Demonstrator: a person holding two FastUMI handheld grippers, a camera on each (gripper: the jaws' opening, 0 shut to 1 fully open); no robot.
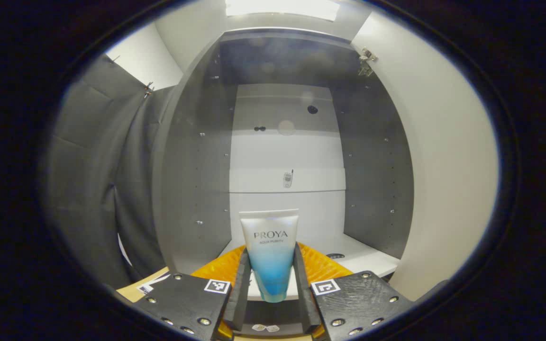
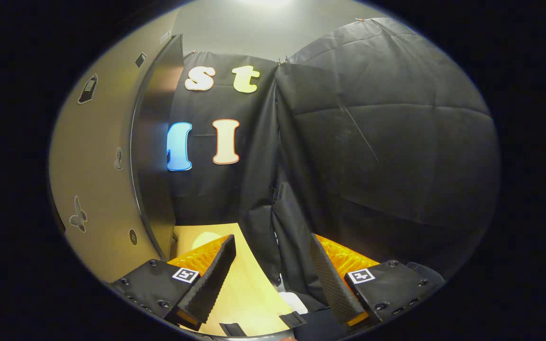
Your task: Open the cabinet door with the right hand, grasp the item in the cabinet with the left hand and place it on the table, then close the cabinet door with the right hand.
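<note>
The left tongs [image 1: 271, 279] clamp a white-and-blue tube [image 1: 269, 253], cap down, in front of the open cabinet [image 1: 197, 180], its door [image 1: 443, 156] swung right. The right tongs [image 2: 273, 270] stand apart over the wooden surface [image 2: 249, 293] beside the door [image 2: 152, 156].

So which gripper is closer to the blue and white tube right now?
Left. The left gripper has the tube between its fingers, in front of the open cabinet. The right gripper is open beside the cabinet door, holding nothing.
</note>
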